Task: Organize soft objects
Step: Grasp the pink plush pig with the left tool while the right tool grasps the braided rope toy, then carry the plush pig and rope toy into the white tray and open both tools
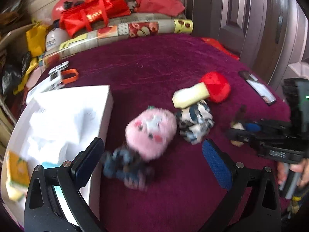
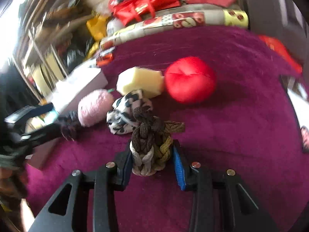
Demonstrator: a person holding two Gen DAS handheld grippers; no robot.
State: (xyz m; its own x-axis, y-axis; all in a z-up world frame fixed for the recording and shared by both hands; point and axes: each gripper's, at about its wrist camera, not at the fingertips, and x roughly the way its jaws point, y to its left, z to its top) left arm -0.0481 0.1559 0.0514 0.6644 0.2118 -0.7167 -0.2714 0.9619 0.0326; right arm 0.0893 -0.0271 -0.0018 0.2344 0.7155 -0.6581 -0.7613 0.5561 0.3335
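Observation:
My right gripper (image 2: pixel 152 160) is shut on a braided rope toy (image 2: pixel 150 145) of brown, olive and white cord, held over the purple cloth (image 2: pixel 241 135). It also shows in the left wrist view (image 1: pixel 239 131). My left gripper (image 1: pixel 152 158) is open just above a dark blue knotted rope toy (image 1: pixel 125 168). A pink plush (image 1: pixel 151 131) lies beside it, then a black-and-white fabric ball (image 1: pixel 195 123), a yellow sponge (image 1: pixel 190 95) and a red plush ball (image 1: pixel 217 87). The same soft things show in the right wrist view, blurred.
A white box (image 1: pixel 63 119) stands at the left of the cloth, with an orange-handled tool (image 1: pixel 65 76) behind it. A fruit-patterned roll (image 1: pixel 123 31) and red bags (image 1: pixel 94 11) line the back. A flat dark device (image 1: pixel 257 87) lies at the right.

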